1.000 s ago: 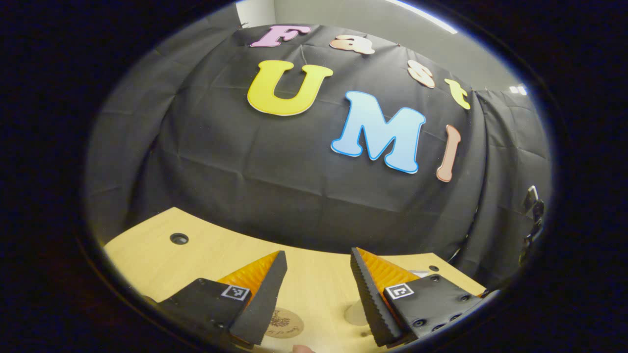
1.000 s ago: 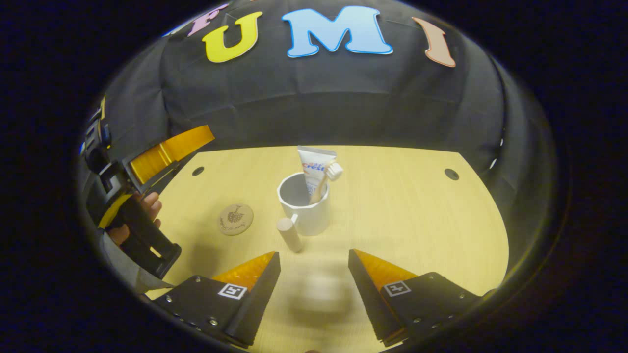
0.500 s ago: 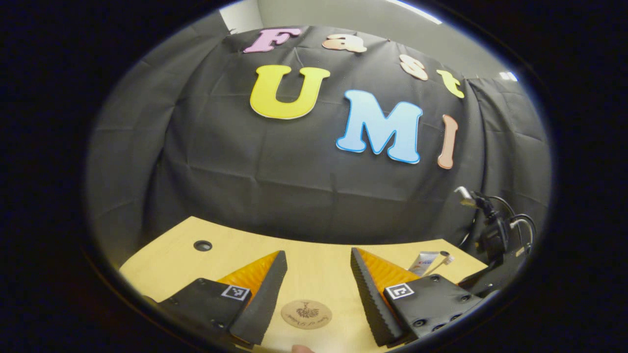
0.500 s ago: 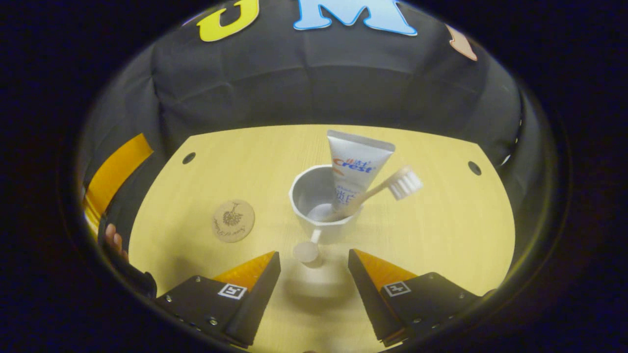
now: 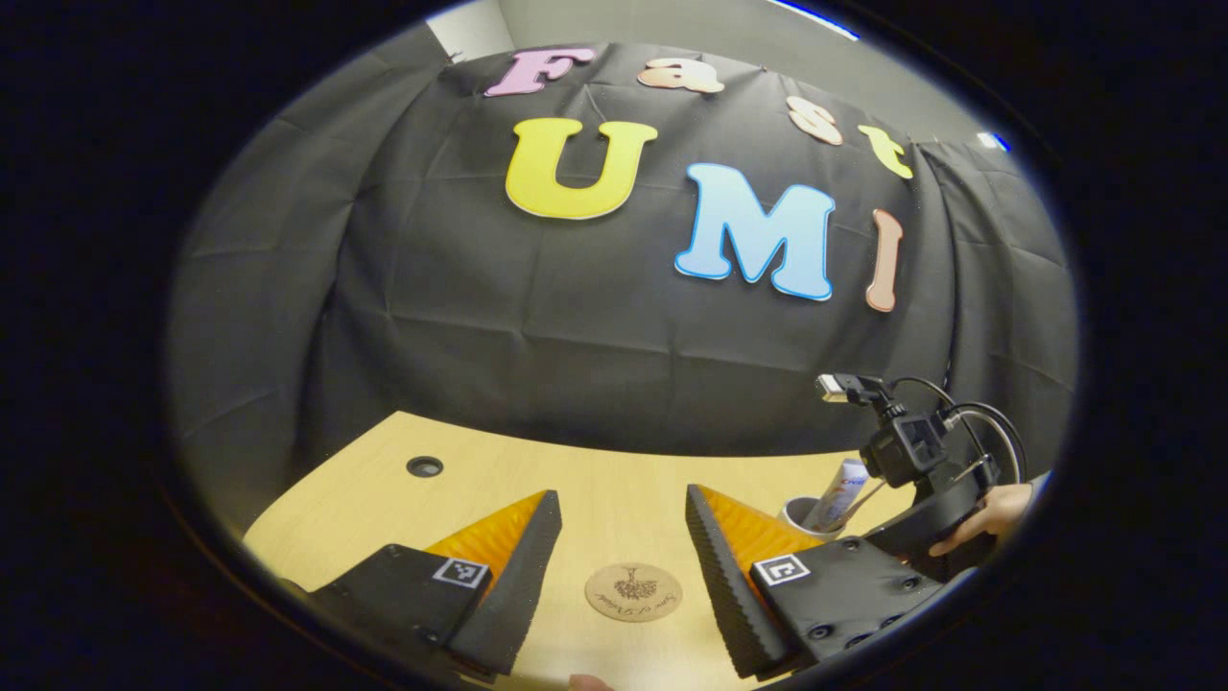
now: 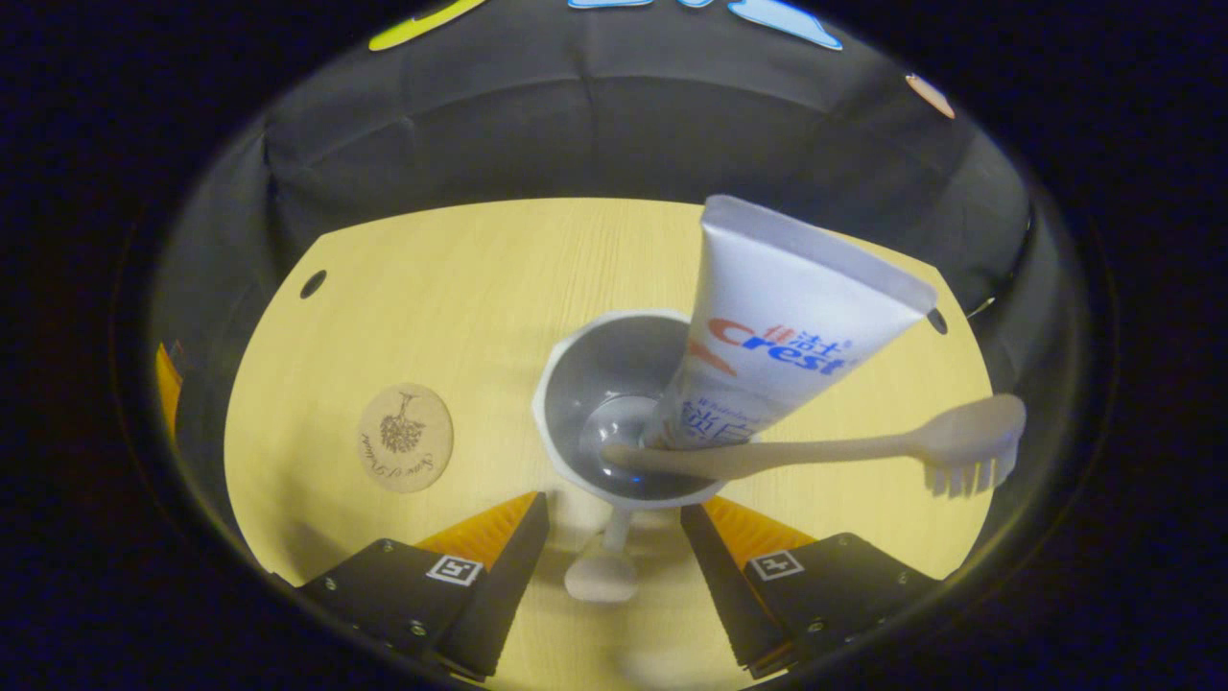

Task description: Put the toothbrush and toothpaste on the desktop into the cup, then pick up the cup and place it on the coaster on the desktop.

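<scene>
A white cup (image 6: 585,422) stands on the wooden desktop (image 6: 460,278) with a white toothpaste tube (image 6: 777,326) and a pale toothbrush (image 6: 825,446) leaning in it. Its wooden peg handle (image 6: 600,576) sits between the fingers of my right gripper (image 6: 614,557), which is open right above the cup. A round cork coaster (image 6: 405,437) lies left of the cup. In the left gripper view, my left gripper (image 5: 622,542) hovers open over the coaster (image 5: 633,592). The cup (image 5: 804,518), the tube (image 5: 839,489), the right gripper's body (image 5: 921,470) and a hand (image 5: 979,513) lie to its right.
The desktop has round holes near its far corners (image 6: 313,284) (image 6: 936,321) (image 5: 424,466). Black cloth walls the booth behind the desk and at both sides.
My right gripper has come down and forward over the cup, so the handle now lies between its fingers. The left gripper has drifted, with the coaster now centred between its fingers.
</scene>
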`<control>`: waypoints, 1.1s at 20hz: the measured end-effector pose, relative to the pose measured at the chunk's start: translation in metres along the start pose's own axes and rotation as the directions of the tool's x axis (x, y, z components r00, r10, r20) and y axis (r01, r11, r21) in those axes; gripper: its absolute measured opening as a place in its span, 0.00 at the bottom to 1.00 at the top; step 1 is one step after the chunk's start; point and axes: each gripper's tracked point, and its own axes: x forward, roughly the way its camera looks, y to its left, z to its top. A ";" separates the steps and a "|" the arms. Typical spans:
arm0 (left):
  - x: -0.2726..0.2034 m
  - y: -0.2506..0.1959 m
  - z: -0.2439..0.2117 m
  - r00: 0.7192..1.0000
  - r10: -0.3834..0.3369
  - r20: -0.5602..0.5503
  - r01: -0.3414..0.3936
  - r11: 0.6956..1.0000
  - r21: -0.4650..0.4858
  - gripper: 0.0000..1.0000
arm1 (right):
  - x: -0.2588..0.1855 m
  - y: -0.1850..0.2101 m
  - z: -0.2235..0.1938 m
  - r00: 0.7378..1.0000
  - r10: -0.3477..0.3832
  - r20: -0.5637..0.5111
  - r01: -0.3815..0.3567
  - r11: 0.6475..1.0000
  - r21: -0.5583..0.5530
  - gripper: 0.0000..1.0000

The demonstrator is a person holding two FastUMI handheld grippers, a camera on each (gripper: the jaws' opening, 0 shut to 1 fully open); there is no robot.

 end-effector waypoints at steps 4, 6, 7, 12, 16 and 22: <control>0.000 0.003 -0.003 1.000 -0.003 -0.009 0.003 1.000 -0.002 0.85 | 0.011 -0.007 0.000 0.999 -0.019 -0.037 0.019 1.000 0.007 0.76; 0.001 0.003 -0.004 1.000 -0.006 -0.015 0.006 1.000 -0.005 0.85 | 0.011 -0.010 0.000 0.999 -0.022 -0.048 0.023 1.000 0.014 0.71; 0.001 0.003 -0.005 1.000 -0.008 -0.017 0.007 1.000 -0.006 0.85 | 0.017 -0.011 -0.003 0.998 -0.023 -0.051 0.024 1.000 0.010 0.63; 0.003 0.004 -0.010 1.000 -0.007 -0.030 0.007 1.000 -0.022 0.85 | 0.013 -0.012 -0.002 0.999 -0.012 -0.030 0.013 1.000 0.006 0.28; 0.001 0.006 -0.013 0.999 0.003 -0.040 -0.004 1.000 -0.028 0.85 | 0.011 -0.004 -0.006 1.000 0.018 -0.020 -0.019 1.000 -0.011 0.26; -0.009 0.021 -0.008 0.999 0.036 -0.032 -0.037 0.999 -0.030 0.85 | -0.006 0.036 0.000 0.997 0.079 0.019 -0.076 0.992 -0.099 0.26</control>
